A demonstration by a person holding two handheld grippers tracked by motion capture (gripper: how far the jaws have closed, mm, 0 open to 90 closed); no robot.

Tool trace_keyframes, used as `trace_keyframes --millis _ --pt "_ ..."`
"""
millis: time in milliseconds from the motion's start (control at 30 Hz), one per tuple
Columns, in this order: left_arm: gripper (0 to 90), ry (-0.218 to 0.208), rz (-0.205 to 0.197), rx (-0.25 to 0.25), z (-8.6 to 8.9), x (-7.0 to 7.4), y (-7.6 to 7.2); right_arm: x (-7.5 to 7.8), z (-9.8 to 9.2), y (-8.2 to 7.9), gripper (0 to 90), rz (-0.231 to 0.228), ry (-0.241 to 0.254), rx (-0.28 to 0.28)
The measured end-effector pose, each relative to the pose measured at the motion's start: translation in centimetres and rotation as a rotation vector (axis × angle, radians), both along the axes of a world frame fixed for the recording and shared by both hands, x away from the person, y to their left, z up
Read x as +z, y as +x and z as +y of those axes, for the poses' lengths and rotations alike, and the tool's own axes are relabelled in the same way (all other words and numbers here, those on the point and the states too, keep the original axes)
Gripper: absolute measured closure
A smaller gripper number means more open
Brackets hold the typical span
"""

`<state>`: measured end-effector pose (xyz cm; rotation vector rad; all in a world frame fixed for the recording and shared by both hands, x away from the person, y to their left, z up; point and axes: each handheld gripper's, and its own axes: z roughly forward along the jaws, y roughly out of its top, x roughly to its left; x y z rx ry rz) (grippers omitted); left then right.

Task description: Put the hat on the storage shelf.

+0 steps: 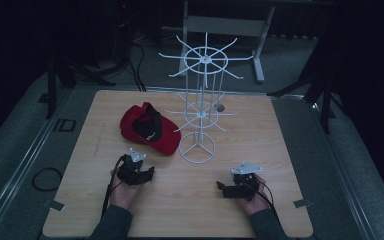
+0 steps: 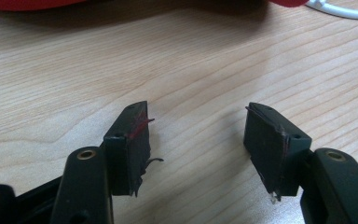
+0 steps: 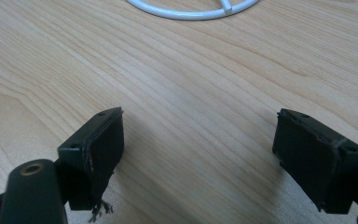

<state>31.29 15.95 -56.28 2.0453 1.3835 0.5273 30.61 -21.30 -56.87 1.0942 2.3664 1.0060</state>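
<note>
Wooden worktop (image 1: pixel 260 150), dim light. White wire rack (image 1: pixel 200 107) stands upright near the middle, its ring base flat on the wood. Red cap (image 1: pixel 150 131) with black inner band lies just left of the rack base, close beside it; whether they touch, cannot tell.

Left tongs (image 1: pixel 147 175) held in the person's left hand (image 1: pixel 124 192), low over the near-left worktop, just in front of the cap. In the left gripper view the jaws stand wide apart with nothing between them; a red smear on one pad (image 2: pixel 137 140).

Right tongs (image 1: pixel 222 189) held in the right hand (image 1: pixel 254 200), near-right, in front of the rack base. Jaws spread wide, bare wood between them.
</note>
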Motion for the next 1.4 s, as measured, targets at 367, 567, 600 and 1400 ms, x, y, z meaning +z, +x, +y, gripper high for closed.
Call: trace_keyframes --millis 367,567,600,1400 --pt "39.5 0.010 0.025 -0.052 -0.2 0.2 0.0 0.0 0.0 0.0 16.3 0.000 0.000 0.001" --pt "50.0 0.006 0.051 -0.053 -0.3 0.6 0.0 0.0 0.0 0.0 16.3 0.001 0.000 0.000" --pt "51.1 -0.023 0.075 -0.071 -0.2 0.7 0.0 0.0 0.0 0.0 16.3 0.001 0.000 0.000" --pt "46.0 -0.173 0.017 -0.019 -0.9 2.7 0.9 0.0 0.0 0.0 16.3 0.001 0.001 0.000"
